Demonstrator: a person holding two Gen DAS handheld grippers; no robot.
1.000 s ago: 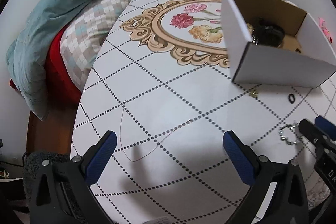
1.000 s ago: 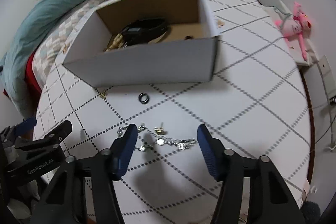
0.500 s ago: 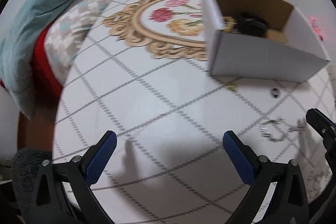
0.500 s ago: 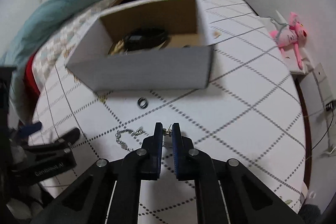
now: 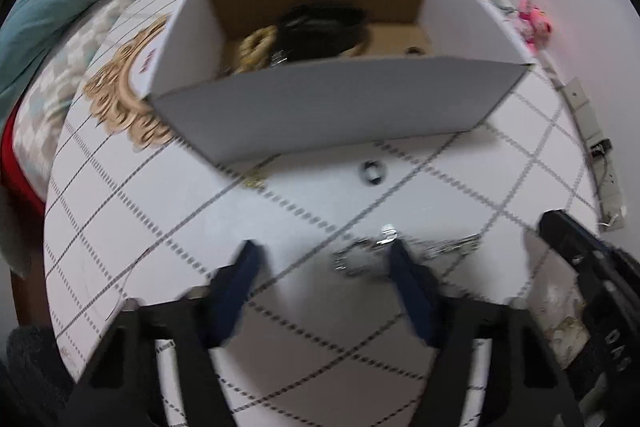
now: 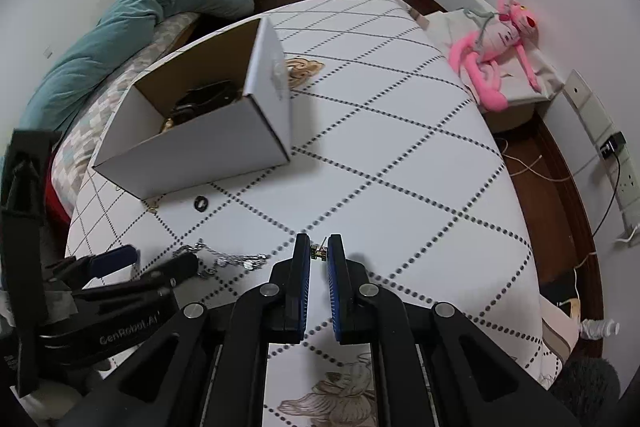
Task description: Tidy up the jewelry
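A white cardboard box (image 5: 328, 103) (image 6: 200, 151) stands on the patterned table and holds dark and gold jewelry (image 5: 320, 27). A silver chain bracelet (image 5: 452, 245) (image 6: 224, 259) lies on the table by my left gripper (image 5: 324, 263), which is open, its right finger over the chain. My right gripper (image 6: 319, 253) is shut on a small gold earring (image 6: 319, 251), held above the table right of the chain. A dark ring (image 5: 373, 171) (image 6: 201, 203) and a small gold piece (image 5: 256, 179) (image 6: 152, 207) lie just in front of the box.
A teal duvet (image 6: 120, 39) and checked bedding lie beyond the table's left edge. A pink plush toy (image 6: 496, 43) sits on a stand at the right. Cables and a power strip (image 6: 616, 163) lie on the floor to the right.
My left gripper swung right to the bracelet and its fingers narrowed. My right gripper closed on the earring, lifted it and moved right, away from the chain.
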